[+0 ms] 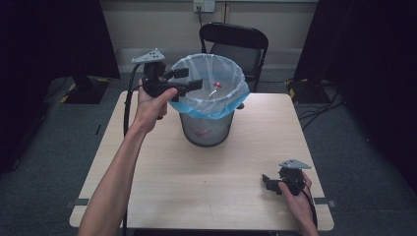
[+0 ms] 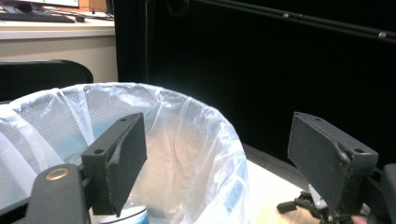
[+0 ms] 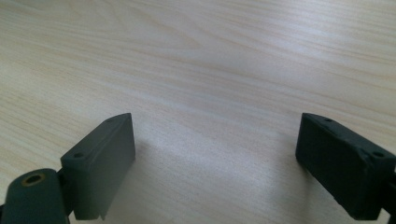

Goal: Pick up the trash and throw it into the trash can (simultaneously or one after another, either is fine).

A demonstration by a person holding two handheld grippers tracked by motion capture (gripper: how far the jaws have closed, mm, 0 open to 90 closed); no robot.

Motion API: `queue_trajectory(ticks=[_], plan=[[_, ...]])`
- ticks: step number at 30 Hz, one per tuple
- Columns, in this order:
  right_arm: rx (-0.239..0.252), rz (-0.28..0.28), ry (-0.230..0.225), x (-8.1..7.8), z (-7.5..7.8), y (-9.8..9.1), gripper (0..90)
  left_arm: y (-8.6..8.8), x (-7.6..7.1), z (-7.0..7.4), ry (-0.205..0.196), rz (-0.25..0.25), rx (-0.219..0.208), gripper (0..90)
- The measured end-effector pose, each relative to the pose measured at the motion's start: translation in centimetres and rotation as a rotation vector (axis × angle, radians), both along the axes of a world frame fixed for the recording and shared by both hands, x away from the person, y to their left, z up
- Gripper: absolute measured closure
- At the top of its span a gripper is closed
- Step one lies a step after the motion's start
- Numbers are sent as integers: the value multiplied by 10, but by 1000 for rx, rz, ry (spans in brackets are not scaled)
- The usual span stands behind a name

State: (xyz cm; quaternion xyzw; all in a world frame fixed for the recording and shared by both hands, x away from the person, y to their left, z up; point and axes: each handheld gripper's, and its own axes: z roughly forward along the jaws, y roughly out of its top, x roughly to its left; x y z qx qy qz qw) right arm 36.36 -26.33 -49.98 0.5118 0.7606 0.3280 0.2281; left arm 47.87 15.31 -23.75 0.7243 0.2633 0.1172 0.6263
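The bin (image 1: pixel 210 101), a mesh one lined with a clear bag, stands at the far middle of the table (image 1: pixel 206 182), with a small red-and-white thing (image 1: pixel 217 85) lying inside it. The left gripper (image 1: pixel 189 78) hovers at its left rim, jaws spread with nothing between them. The right gripper (image 1: pixel 266 182) rests near the table's right front corner, jaws likewise apart and empty over bare wood.

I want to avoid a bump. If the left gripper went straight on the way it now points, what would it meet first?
Probably the far side of the bin liner. The left gripper, jaws open and empty, points across the mouth of the waste bin at rim height. Whether it would pass just over that rim is unclear.
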Motion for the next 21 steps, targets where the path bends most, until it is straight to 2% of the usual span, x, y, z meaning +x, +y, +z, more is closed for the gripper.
queue_trajectory(ticks=[4,10,11,18,21], plan=[[0,0,0,0,0,0,112,2,-7,-4,-9,-10,-3,194],[0,-1,0,0,0,0,112,5,-18,-7,-35,-40,16,210],[0,0,0,0,0,0,112,5,-21,-9,-38,-50,31,207],[0,0,0,0,0,0,112,7,-33,-12,-44,-61,39,174],[0,0,0,0,0,0,112,11,-44,-13,-54,-52,39,173]])
